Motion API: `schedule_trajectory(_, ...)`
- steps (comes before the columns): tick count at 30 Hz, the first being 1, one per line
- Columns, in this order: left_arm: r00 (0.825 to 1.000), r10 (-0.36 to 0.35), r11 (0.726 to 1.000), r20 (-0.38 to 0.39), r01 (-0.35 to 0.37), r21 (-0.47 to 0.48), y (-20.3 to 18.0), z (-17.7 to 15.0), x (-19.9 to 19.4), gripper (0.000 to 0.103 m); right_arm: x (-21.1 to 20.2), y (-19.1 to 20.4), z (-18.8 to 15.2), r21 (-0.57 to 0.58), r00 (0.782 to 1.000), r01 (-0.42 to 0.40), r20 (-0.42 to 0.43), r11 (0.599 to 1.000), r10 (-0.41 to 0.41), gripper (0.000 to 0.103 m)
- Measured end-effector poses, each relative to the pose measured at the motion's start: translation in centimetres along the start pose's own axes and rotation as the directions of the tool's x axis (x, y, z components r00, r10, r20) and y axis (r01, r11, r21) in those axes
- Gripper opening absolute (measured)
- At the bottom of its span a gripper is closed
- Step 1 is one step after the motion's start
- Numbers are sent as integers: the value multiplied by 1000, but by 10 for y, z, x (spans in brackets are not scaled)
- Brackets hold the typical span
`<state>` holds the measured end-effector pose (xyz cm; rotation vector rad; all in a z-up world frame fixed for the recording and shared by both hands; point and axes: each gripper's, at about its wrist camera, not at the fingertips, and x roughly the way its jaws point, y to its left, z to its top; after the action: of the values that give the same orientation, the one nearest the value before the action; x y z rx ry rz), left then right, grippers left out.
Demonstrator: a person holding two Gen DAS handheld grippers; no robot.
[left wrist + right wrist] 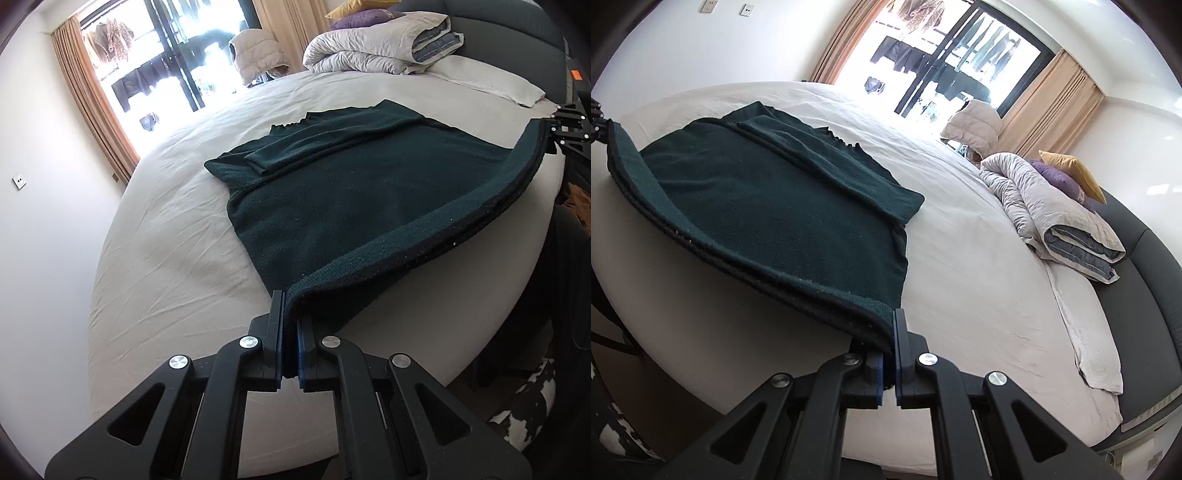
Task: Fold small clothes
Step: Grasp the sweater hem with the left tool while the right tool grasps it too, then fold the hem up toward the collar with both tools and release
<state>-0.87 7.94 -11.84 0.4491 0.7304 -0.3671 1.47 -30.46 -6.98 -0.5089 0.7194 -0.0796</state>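
A wide white bed (155,236) carries a dark green sweater (332,199), sleeves folded across its body. The left tongs (290,314) and right tongs (892,332) both angle downward, each pinching one corner of the ribbed hem (424,221), which hangs raised past the mattress edge. Bare sheet lies open beyond; a rolled duvet (1052,214) sits near the headboard.

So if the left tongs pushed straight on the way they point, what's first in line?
The dark green sweater they already grip by its hem corner; beyond it only the white bed sheet, though depth is unclear.
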Motion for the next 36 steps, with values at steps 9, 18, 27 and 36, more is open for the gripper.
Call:
schedule_trajectory(9,999,-5,998,44,7,-56,19,25,-8,4,9,-22,23,109,999,-33,36,993,29,4)
schedule_trajectory(18,995,29,996,99,-20,-89,50,78,4,4,45,-47,69,179,997,-43,63,983,32,4)
schedule_trajectory(27,994,43,992,104,-30,-121,84,145,50,4,106,-67,104,245,997,-83,30,966,78,4)
schedule_trajectory(36,999,32,986,39,-25,-167,121,195,129,4,177,-80,151,269,992,-117,-10,956,125,4)
